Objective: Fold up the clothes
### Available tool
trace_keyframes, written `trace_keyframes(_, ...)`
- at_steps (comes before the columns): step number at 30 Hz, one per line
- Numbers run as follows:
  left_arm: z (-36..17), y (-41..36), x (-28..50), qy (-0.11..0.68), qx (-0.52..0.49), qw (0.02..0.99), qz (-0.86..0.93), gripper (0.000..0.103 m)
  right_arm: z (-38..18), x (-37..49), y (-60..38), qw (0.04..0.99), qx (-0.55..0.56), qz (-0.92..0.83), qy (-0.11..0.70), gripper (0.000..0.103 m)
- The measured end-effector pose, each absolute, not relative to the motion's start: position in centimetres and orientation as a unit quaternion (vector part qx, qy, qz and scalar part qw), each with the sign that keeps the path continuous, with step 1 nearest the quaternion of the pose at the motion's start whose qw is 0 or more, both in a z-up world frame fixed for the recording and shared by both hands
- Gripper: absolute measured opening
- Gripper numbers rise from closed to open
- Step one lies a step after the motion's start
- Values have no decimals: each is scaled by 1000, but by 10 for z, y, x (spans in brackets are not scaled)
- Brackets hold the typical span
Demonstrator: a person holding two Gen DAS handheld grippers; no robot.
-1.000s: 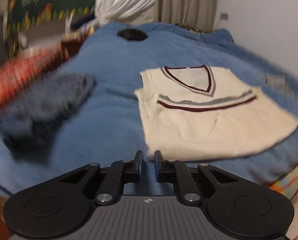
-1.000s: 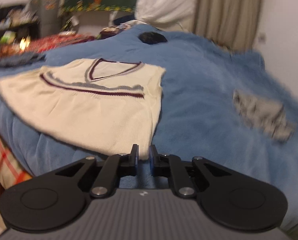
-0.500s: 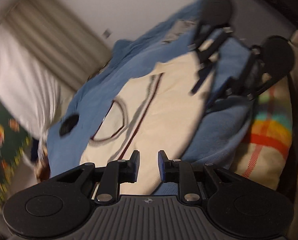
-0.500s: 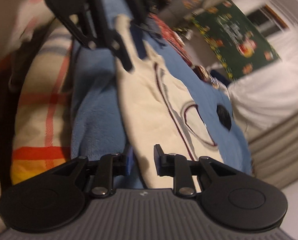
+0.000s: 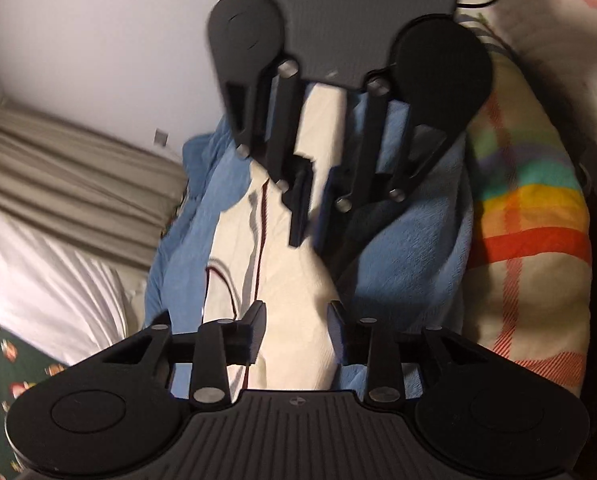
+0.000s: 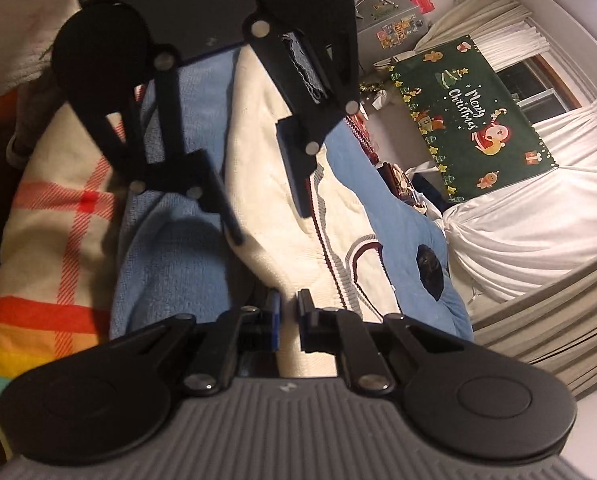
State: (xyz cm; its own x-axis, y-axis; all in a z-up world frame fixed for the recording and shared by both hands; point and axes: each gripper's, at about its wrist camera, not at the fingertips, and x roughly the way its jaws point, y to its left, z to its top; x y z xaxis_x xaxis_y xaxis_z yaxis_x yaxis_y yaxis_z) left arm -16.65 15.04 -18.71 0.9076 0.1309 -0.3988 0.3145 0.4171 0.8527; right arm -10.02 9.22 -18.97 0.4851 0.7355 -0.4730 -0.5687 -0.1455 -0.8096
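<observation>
Two grippers, left [image 5: 294, 330] and right [image 6: 288, 320], meet one vest [image 6: 274, 216].

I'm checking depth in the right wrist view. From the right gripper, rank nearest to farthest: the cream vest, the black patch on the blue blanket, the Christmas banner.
1. Cream vest, between its fingers.
2. Black patch, to the right on the blue blanket.
3. Christmas banner, upper right, across the room.

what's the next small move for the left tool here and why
Probably close the left tool on the hem of the cream vest. Its jaws have just been opening and straddle the hem without pressing it, while the right tool has just been closing its jaws and looks pinched on that same edge. Both need a grip before folding.
</observation>
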Motion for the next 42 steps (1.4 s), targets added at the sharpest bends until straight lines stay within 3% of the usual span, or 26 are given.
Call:
trace_keyframes(4,-191,146,-166,202,550,809,-59,42,-179,-101,91,665,-547,504,-68,8)
trace_keyframes(5,-191,146,-163,202,546,811,-53,35,-180,-102,90,663,-548,505,-70,8)
trace_keyframes(6,-190,147,-160,203,541,815,-48,14,-181,-103,89,660,-550,506,-71,8)
trace_keyframes(8,-189,150,-156,196,537,819,-44,8,-184,-105,88,656,-554,507,-77,8)
trace_keyframes(10,-190,153,-156,185,543,818,-45,7,-189,-109,88,648,-561,508,-92,11)
trace_keyframes(12,-191,153,-157,182,551,812,-52,7,-197,-114,91,630,-577,508,-113,19)
trace_keyframes(17,-195,158,-159,184,576,794,-68,6,-208,-116,99,606,-591,516,-130,19)
trace_keyframes(20,-190,159,-159,180,572,797,-74,6,-210,-110,98,608,-598,505,-132,9)
trace_keyframes(42,-189,154,-182,188,563,801,-81,6,-237,-7,-11,606,-695,375,-94,8)
